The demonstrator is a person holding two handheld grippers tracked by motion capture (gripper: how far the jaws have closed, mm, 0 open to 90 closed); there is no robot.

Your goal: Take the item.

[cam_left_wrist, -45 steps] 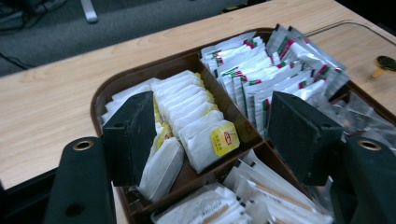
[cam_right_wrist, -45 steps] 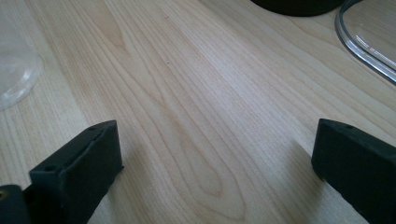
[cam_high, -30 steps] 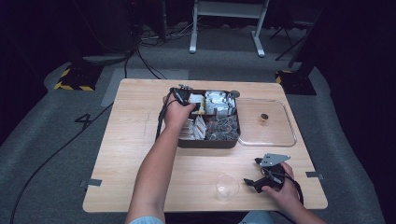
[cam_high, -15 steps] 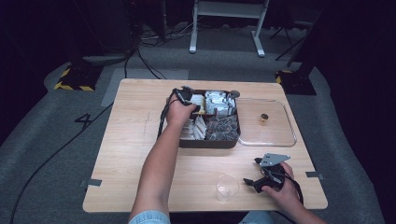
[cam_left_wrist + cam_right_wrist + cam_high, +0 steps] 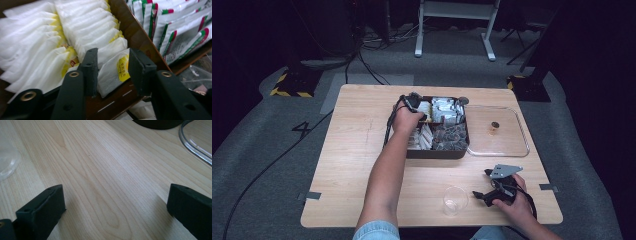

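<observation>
A dark compartment box [image 5: 437, 154] sits mid-table, and my left gripper [image 5: 413, 102] reaches into its far left compartment. In the left gripper view that gripper [image 5: 112, 57] is open, its jaws straddling a white tea bag with a yellow tag [image 5: 112, 75] at the near end of a row of white tea bags [image 5: 50, 37]. Whether the jaws press the bag I cannot tell. My right gripper [image 5: 479, 196] rests low over the table near its front right edge and stands open [image 5: 115, 202] over bare wood. A clear plastic cup [image 5: 455, 201] stands just left of it.
Red-and-green striped sachets [image 5: 175, 25] fill the neighbouring compartment. A clear lid [image 5: 499, 150] lies right of the box with a small brown item [image 5: 495, 125] on it. The cup's rim [image 5: 7, 162] and the lid's edge [image 5: 197, 147] border the right gripper view.
The left hand has shifted only slightly inside the box's far left compartment. The right gripper has stayed where it was.
</observation>
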